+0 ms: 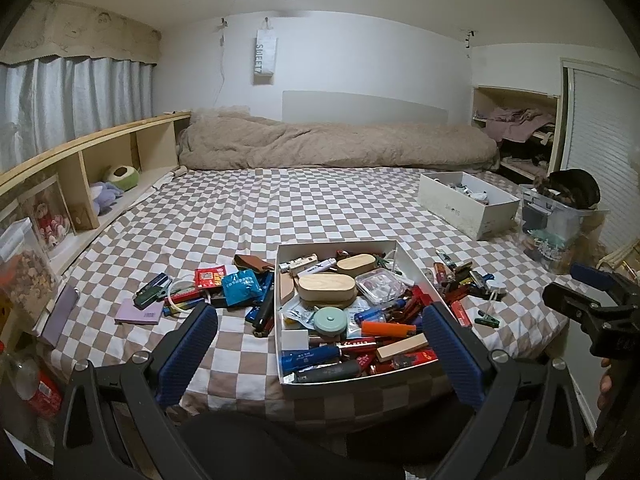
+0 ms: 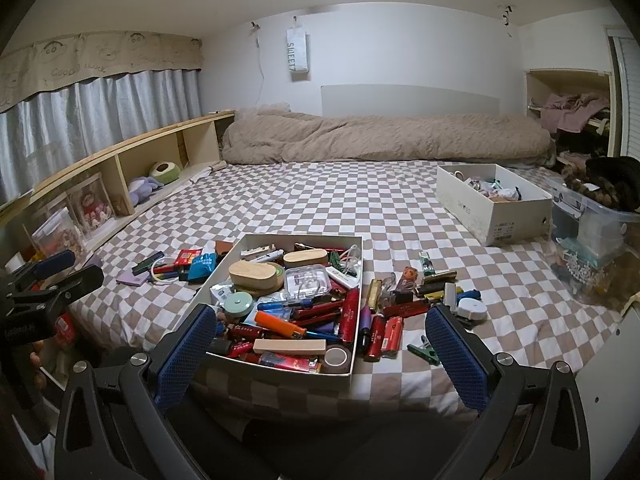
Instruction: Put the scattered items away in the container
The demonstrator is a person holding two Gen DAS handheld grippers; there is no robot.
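The shallow white cardboard box (image 1: 280, 308) stands on the near part of the checkered bed (image 1: 280, 208), full of lighters and small cases. More small items (image 1: 208, 292) lie left of it, others (image 2: 424, 296) right. Both the left tongs (image 1: 320, 332) and right tongs (image 2: 316, 336) are wide open, holding nothing.

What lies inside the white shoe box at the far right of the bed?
The white shoe box holds small mixed items, among them something pink and pale packets; they are too small to name. Its walls hide whatever lies lower.
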